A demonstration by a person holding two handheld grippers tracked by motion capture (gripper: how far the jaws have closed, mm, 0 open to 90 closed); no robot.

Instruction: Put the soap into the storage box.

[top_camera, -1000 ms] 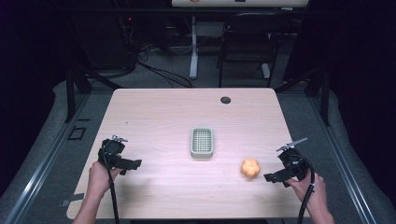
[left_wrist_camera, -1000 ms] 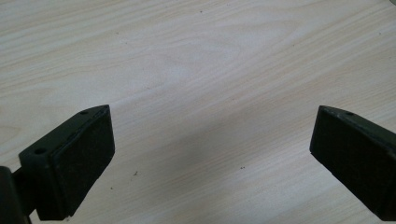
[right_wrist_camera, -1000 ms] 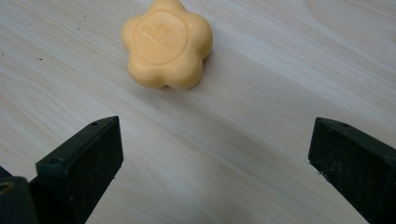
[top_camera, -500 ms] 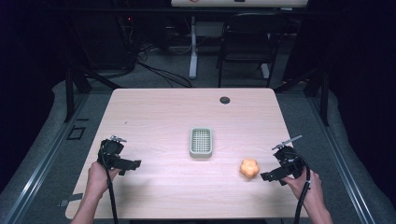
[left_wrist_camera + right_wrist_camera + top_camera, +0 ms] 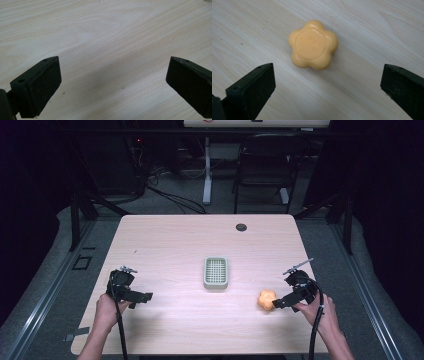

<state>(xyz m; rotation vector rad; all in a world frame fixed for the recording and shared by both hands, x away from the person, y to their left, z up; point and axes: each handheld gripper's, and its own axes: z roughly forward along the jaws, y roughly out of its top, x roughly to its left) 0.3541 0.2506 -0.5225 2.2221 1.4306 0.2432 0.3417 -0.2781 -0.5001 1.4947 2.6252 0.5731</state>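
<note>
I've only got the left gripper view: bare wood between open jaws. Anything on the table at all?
Observer: Yes. A green slotted tray sits mid-table in the high view.
Operator: Nothing else?
Observer: An orange flower-shaped piece lies flat on the table, to the tray's right and nearer the person.
Operator: Is the right gripper on it?
Observer: Not touching. The right gripper is open, with the piece just ahead of its jaws, roughly centred.
Operator: And my left gripper, where is it?
Observer: The left gripper is at the near left of the table, well away from the tray.
</note>
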